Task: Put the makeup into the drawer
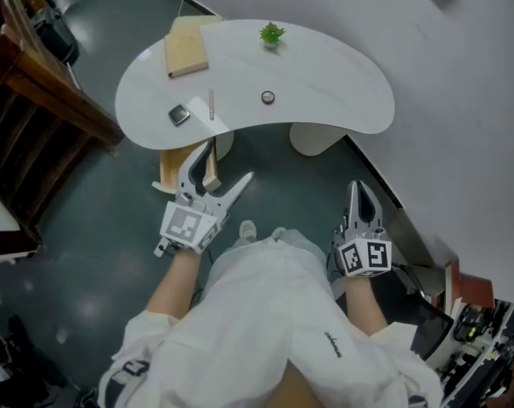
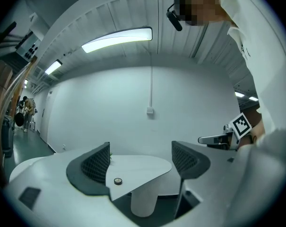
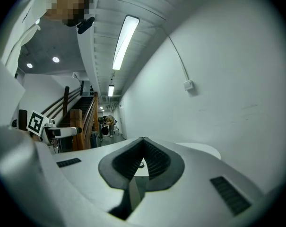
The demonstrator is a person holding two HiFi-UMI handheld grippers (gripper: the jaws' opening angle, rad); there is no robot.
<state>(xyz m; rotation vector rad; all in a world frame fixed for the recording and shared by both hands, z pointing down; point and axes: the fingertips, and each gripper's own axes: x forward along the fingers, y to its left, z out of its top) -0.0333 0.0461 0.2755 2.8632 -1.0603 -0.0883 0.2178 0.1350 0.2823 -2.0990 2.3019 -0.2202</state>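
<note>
On the white curved table (image 1: pixel 324 75) lie a dark square compact (image 1: pixel 179 115), a thin stick-like item (image 1: pixel 211 104) and a small round case (image 1: pixel 268 97). A tan wooden box (image 1: pixel 187 45) sits at the table's far left. My left gripper (image 1: pixel 229 161) is open and empty, held in the air short of the table's near edge. My right gripper (image 1: pixel 359 185) is shut on nothing, lower right, away from the table. In the left gripper view the round case (image 2: pixel 117 181) shows between the spread jaws of the left gripper (image 2: pixel 140 162). The right gripper (image 3: pixel 143 148) has its jaws pressed together.
A small green plant (image 1: pixel 272 34) stands at the table's back. A tan wooden piece (image 1: pixel 172 173) sits on the floor under the table's near edge, next to its white pedestal (image 1: pixel 312 138). A wooden stair rail (image 1: pixel 36 100) runs along the left. The white wall (image 1: pixel 460 100) is at right.
</note>
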